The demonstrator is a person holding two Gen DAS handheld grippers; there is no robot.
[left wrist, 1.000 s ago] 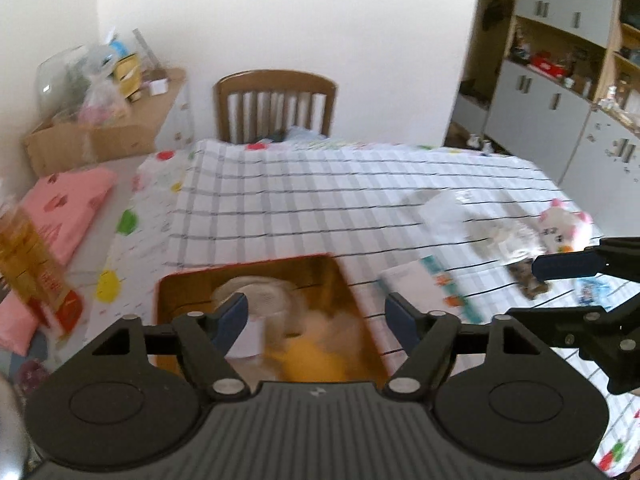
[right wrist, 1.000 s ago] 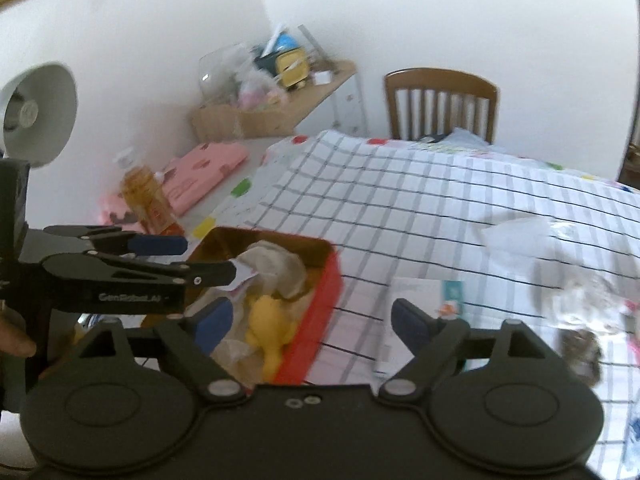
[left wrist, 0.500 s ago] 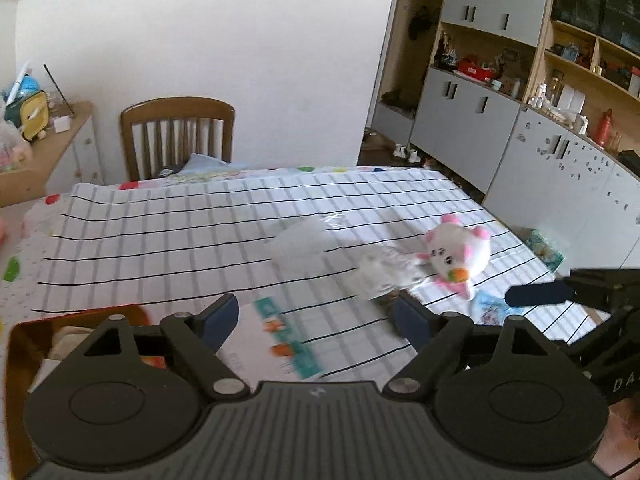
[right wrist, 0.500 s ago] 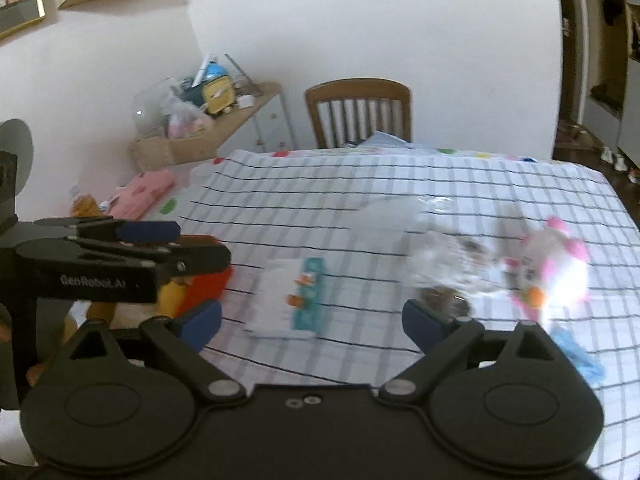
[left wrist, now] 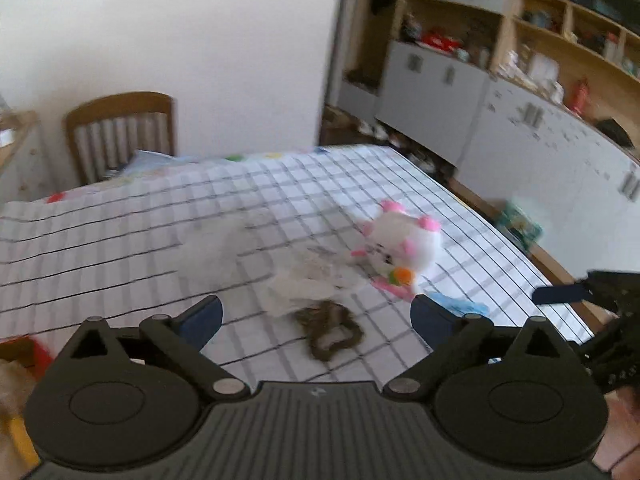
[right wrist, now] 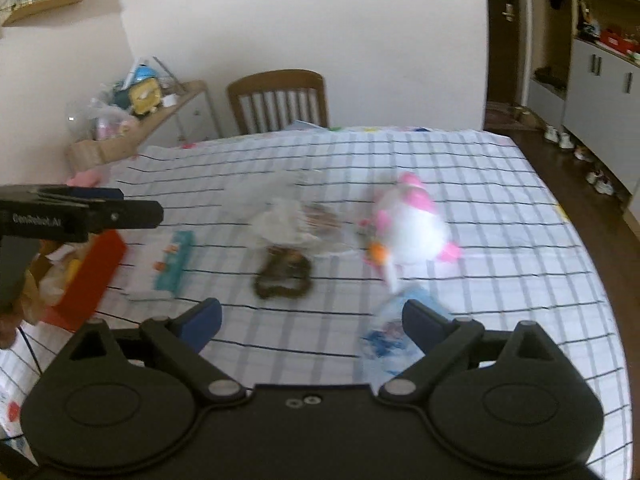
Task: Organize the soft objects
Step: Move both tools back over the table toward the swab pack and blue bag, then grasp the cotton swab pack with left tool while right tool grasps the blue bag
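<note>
Your 2 grippers hang over the checked desk (right wrist: 480, 208) with their jaws apart and nothing between them, apparently lined up to choose the next soft thing. Nearest your right gripper (right wrist: 311, 318) lies a blue packet (right wrist: 386, 334), just in front of its right finger. Between the fingertips of your left gripper (left wrist: 316, 314) sits a dark scrunchie (left wrist: 330, 330), flat on the cloth, an easy thing to pinch by its ring. Touching it on the far side is crumpled clear plastic (left wrist: 308, 280), and just beside that lies the pink-and-white plush toy (left wrist: 402, 246) on its side, well out from the desk's edge. At your left stands the red box (right wrist: 86, 276), already holding soft items including something yellow, so it looks like the collecting place. A white and teal pack (right wrist: 166, 266) lies beside it. Beyond the desk stands a wooden chair (right wrist: 280, 100). Blur hides finer detail.
</note>
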